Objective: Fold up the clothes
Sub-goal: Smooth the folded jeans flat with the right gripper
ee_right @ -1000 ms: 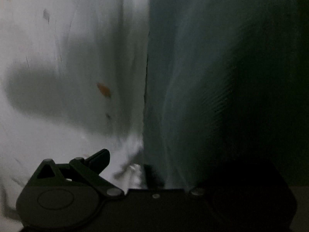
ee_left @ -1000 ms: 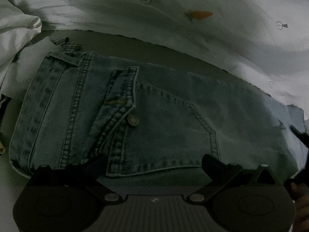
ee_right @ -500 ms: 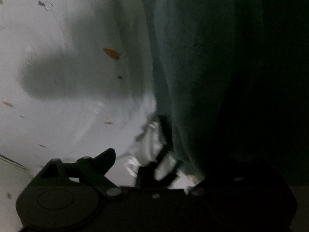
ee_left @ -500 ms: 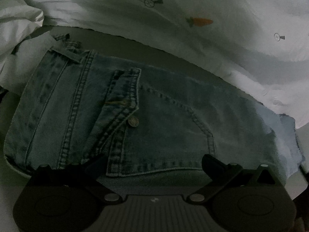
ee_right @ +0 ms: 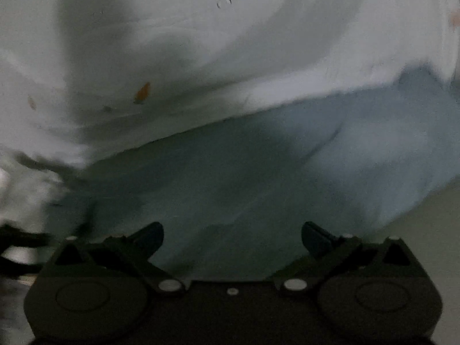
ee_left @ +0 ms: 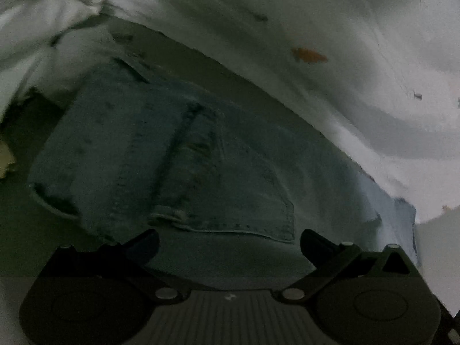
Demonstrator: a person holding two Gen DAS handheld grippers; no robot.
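1. Jeans [ee_left: 184, 158] – denim, so prob heavy for cloth and stiff at seams, waistband and pocket edges, but it should still drape and sag if lifted by one corner. Not slippery, not fragile; thick layers likely hold a crease poorly unless pressed flat

2. Best hold, I'd say: a doubled edge or hem, one grip per end, so the weight splits and the fold line stays straight. Avoid pinching the flat middle – only the top layer would come up

3. Where they lie: spread flat w/ back pocket [ee_left: 238, 195] up, just below the white printed sheet [ee_left: 330, 57], which borders their far edge. A crumpled white cloth [ee_left: 49, 20] sits past their far-left corner

4. Left gripper [ee_left: 229, 240]: jaws wide apart, holding nothing, right at the jeans' near edge, pocket hem just ahead of the tips. Touching or just above, can't tell

5. Right gripper [ee_right: 232, 234]: jaws also spread, nothing between them. The jeans [ee_right: 258, 189] fill the view ahead of it, the sheet [ee_right: 201, 43] beyond. View is blurred, so contact is unclear
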